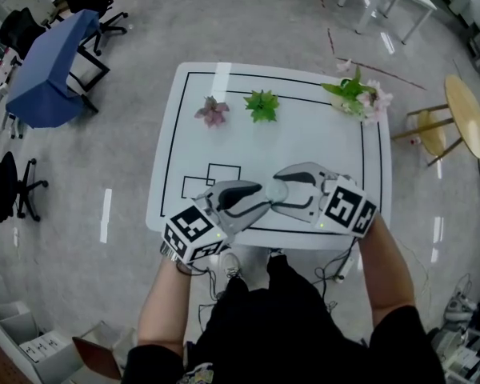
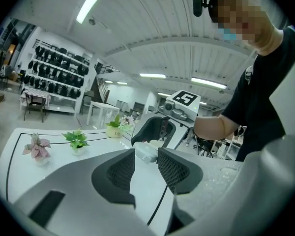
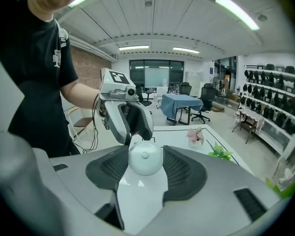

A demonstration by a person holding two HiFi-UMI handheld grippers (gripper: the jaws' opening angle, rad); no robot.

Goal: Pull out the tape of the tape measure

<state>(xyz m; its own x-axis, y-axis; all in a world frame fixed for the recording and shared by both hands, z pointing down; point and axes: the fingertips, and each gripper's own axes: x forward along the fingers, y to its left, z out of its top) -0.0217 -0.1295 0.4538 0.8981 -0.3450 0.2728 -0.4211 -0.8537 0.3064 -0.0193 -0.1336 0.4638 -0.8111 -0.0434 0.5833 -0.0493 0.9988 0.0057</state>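
Note:
The tape measure (image 3: 145, 157) is a round white case, and my right gripper (image 3: 145, 165) is shut on it, one pad on each side. In the head view both grippers meet nose to nose over the front of the white table (image 1: 176, 174), with the tape measure (image 1: 277, 190) between them. My left gripper (image 2: 146, 157) faces the right gripper (image 2: 162, 131) head on. A white end of the tape measure (image 2: 144, 153) sits at its fingertips, and a gap shows between its pads. Whether any tape is out I cannot see.
A pink plant (image 1: 213, 110), a green plant (image 1: 262, 105) and a pot of flowers (image 1: 356, 94) stand along the table's far side. Black lines mark boxes on the tabletop. A blue-draped table (image 1: 52, 70) is far left, a round wooden stool (image 1: 464, 118) far right.

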